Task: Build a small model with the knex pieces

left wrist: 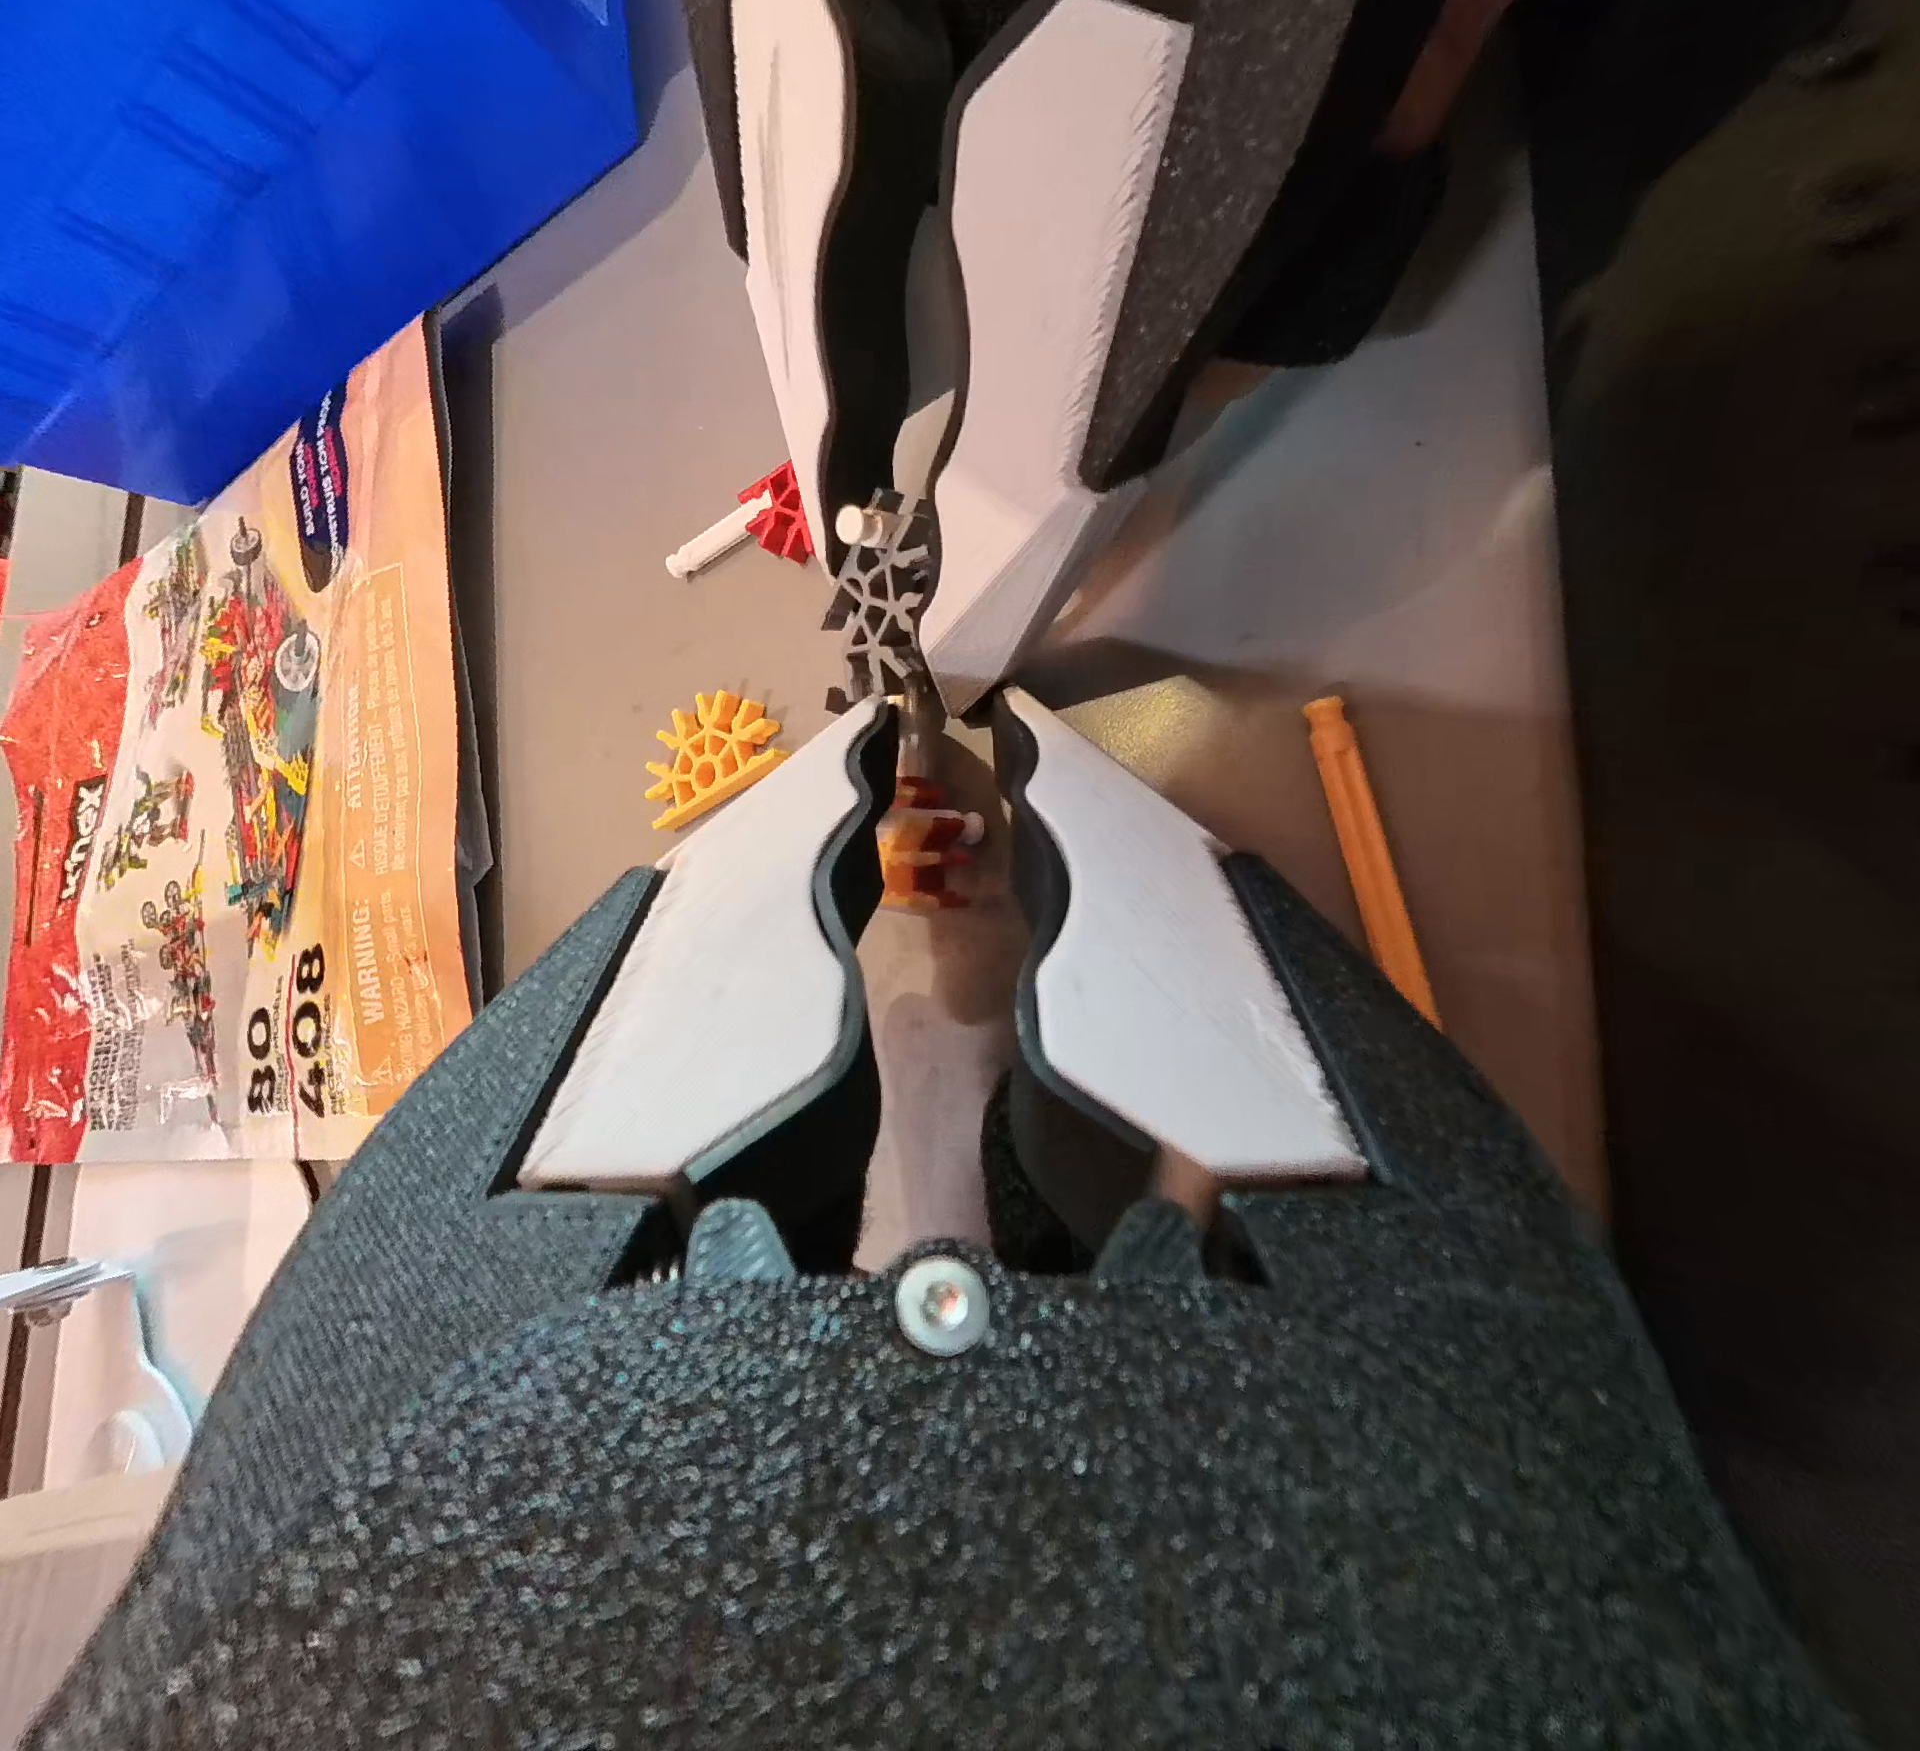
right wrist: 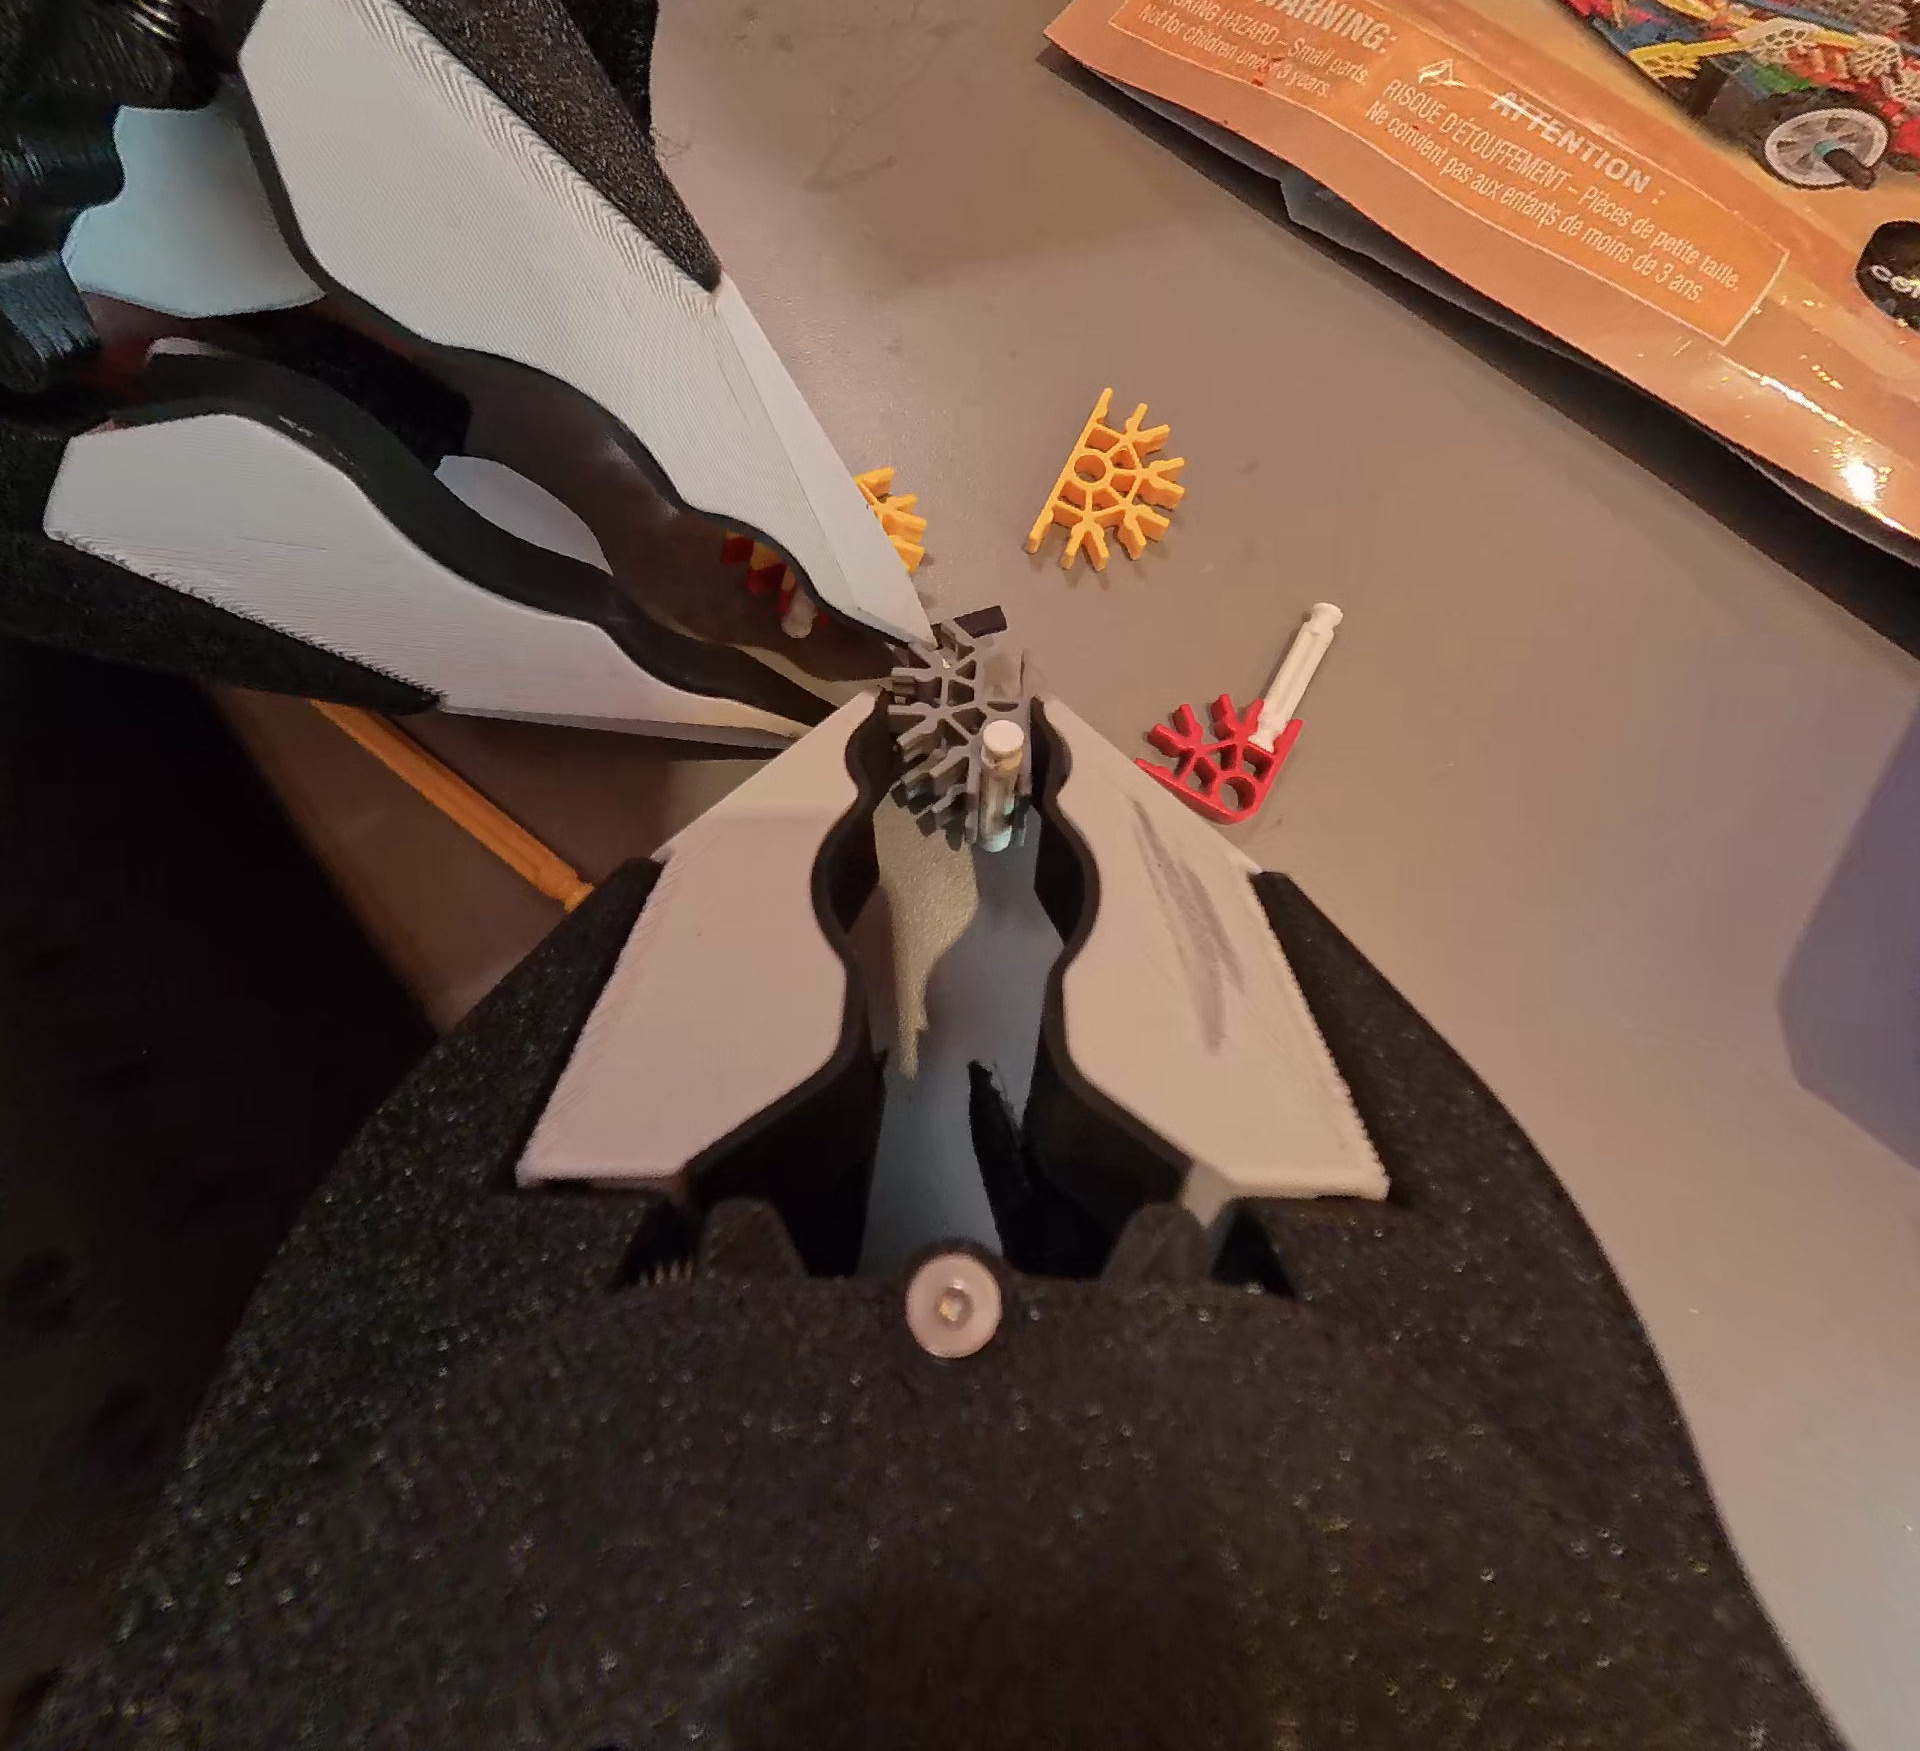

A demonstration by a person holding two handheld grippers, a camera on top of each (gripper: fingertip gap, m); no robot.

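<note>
Right gripper [right wrist: 951, 745]: fingers drawn narrow, clamped on a grey snowflake connector [right wrist: 940, 699] with a short white rod [right wrist: 1000, 771] clipped upright in it; the piece was held just above the grey table [right wrist: 1455, 974].

Left gripper [left wrist: 940, 714]: fingers narrowly parted, tips meeting the grey connector's lower edge; whether they gripped it could not be told. Between its fingers sat a small red-and-yellow assembly [left wrist: 920, 854] (partly hidden).

Loose on the table:
- yellow half-circle connector [right wrist: 1107, 486], near the gripper tips;
- red connector [right wrist: 1221, 756] with a white rod [right wrist: 1294, 667] clipped in, just beside the right gripper;
- orange rod [left wrist: 1371, 854], toward the table's edge;
- printed toy package [right wrist: 1558, 91], well apart;
- blue bin [left wrist: 281, 122], beyond the package.
</note>
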